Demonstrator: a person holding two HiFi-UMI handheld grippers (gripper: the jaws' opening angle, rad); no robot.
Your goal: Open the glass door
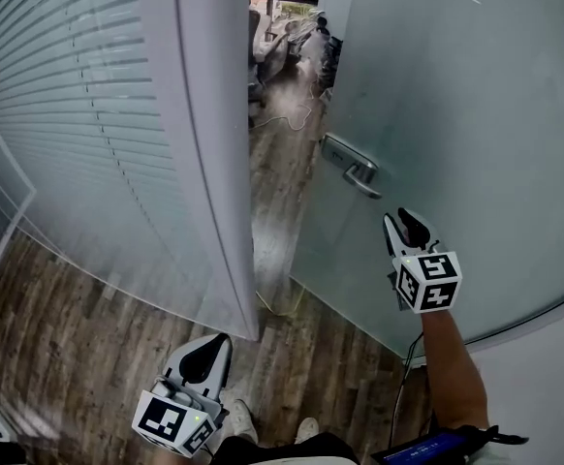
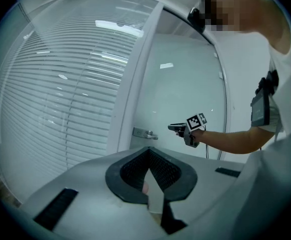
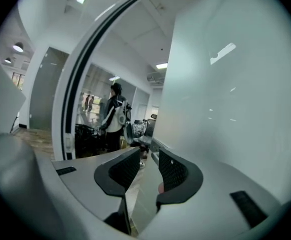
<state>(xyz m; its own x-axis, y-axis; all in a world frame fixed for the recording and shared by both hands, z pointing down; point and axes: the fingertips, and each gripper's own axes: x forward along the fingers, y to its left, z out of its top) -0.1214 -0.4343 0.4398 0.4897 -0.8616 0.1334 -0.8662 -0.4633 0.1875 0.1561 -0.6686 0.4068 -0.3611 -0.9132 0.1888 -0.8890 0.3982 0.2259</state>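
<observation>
Jaws of right gripper (image 1: 403,223) apart, empty, near handle (image 1: 352,168) of ajar glass door (image 1: 456,114)

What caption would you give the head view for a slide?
The glass door stands ajar; open right tongs hover near its lever handle, not touching; left tongs low, shut.

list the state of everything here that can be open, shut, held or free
frosted glass door: ajar, a gap open at its handle side
silver lever handle: level, untouched
right gripper: jaws apart, empty, short of the handle
left gripper: jaws together, empty
white slatted blind: lowered
</observation>
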